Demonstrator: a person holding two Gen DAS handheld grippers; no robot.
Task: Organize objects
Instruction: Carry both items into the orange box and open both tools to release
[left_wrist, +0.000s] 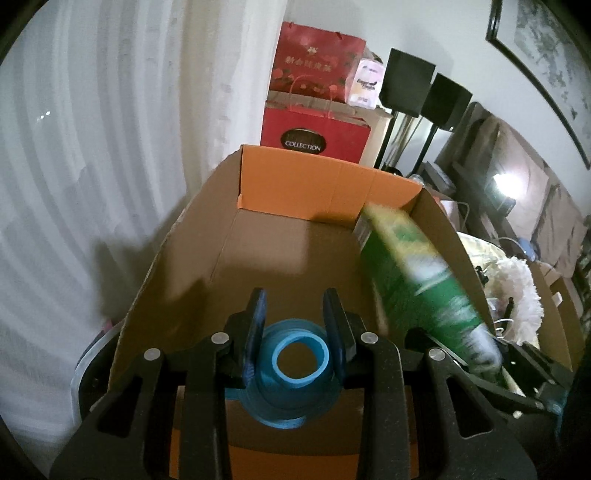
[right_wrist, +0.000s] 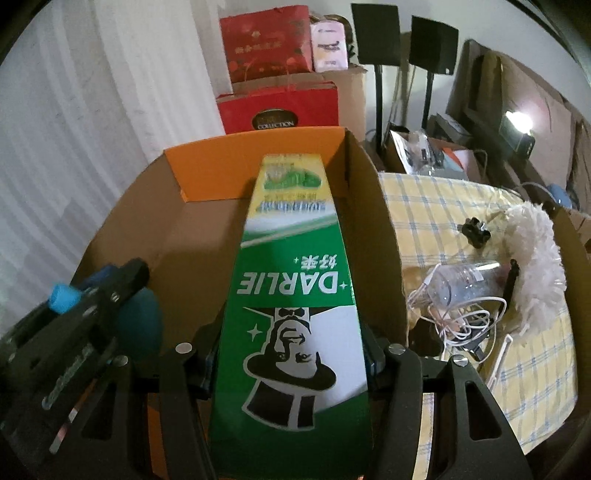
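Both tongs grip: left (left_wrist: 294, 325) a round blue tape roll (left_wrist: 299, 363), right (right_wrist: 291, 363) a glossy toothpaste carton (right_wrist: 291, 295).

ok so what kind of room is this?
Probably a lived-in bedroom or storage corner at home: white curtain, bed with a yellow checked sheet, red gift bags stacked on cartons, and an open cardboard box being packed.

Left gripper (left_wrist: 294, 314) jaws clamp a blue tape roll (left_wrist: 295, 363) over the cardboard box (left_wrist: 258, 229); green carton (left_wrist: 417, 284) blurred.
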